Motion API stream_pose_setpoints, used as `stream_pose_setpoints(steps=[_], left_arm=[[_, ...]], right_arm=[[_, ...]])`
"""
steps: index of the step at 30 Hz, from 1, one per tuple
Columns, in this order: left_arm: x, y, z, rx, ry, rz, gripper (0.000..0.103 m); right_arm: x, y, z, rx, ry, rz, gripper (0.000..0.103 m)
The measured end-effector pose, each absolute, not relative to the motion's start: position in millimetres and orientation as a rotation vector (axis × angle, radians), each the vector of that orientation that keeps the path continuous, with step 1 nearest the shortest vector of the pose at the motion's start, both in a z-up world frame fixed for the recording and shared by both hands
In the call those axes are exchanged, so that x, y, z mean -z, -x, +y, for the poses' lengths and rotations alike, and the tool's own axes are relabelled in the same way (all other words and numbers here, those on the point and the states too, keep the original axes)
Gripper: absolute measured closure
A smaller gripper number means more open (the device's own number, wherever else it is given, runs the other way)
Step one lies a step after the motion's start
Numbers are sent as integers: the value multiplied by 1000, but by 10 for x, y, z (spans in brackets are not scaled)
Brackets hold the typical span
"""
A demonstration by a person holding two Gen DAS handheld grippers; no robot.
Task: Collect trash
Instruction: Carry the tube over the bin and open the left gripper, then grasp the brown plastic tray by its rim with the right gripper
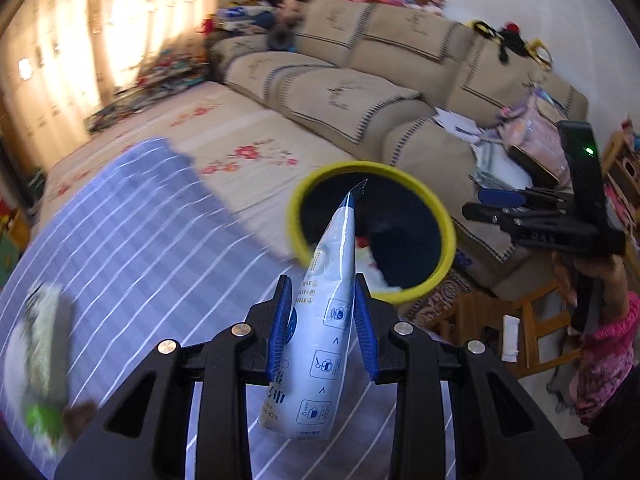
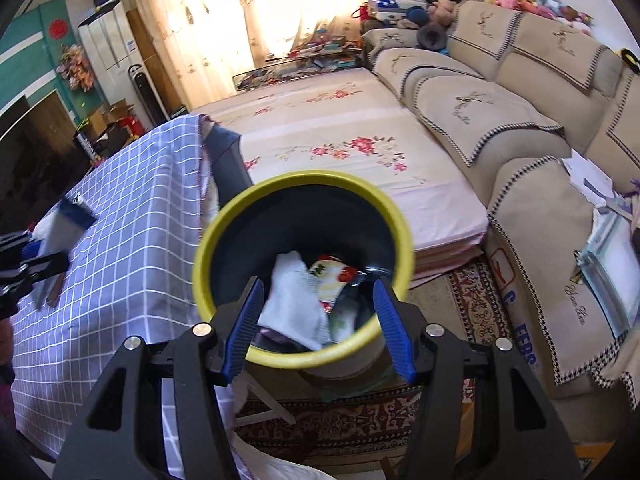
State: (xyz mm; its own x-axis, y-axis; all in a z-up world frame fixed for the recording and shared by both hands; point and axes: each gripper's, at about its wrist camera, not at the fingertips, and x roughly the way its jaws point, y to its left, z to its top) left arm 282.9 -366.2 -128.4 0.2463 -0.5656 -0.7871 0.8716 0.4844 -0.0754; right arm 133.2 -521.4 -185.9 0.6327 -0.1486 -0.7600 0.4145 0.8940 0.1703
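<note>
At the far left of the left wrist view, on the blue checked cloth (image 1: 132,240) of the table, there is a blurred pile of something white and green (image 1: 44,340); I cannot say for sure what it is, perhaps more trash. In the middle, the left gripper (image 1: 324,320) holds a white and blue pouch (image 1: 320,340). Its jaws are narrow and the blue pads press on both sides of the pouch, whose pointed top reaches toward the bin. The yellow-rimmed bin (image 1: 448,256) stands just beside the table edge, in front of the beige sofa (image 1: 360,92). At the right, a hand (image 1: 600,276) carries the right gripper (image 1: 500,204).

In the right wrist view, the pouch and the left gripper show only at the left edge, over the cloth. The right gripper (image 2: 318,320) is over the mouth of the bin (image 2: 208,256); its jaws stand moderately wide and nothing is between the pads. Inside the bin lie a white cloth or paper (image 2: 292,300) and a colourful wrapper (image 2: 332,276).

I judge that the step in hand is carrying the pouch to the bin. The next move calls for bringing the left gripper above the dark opening, clear of the yellow rim and of the other gripper, and only then releasing, because such a light and flat pouch can easily slide outside onto the carpet (image 2: 472,304).
</note>
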Motion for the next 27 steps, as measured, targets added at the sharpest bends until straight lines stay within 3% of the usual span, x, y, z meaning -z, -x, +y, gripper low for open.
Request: stream_pose_setpoints(steps=[14,18,23,27], left_arm=[[1889,-3017,-5260,1081,-490,980,70],[1941,-3073,-5303,1050,-458,981,46],[1799,-3105,-4993,1004,-401,961,41],[1506,-3022,-4388,915,-311,888,29]], right_arm=[[1999,-1042,-5575,370,-398,847,44],[2032,-1073,-5557,358,-401,853,43],[2039,-1120,-5485,333,-394,854,43],[2033,-1200,-5361,305,-384,854,42]])
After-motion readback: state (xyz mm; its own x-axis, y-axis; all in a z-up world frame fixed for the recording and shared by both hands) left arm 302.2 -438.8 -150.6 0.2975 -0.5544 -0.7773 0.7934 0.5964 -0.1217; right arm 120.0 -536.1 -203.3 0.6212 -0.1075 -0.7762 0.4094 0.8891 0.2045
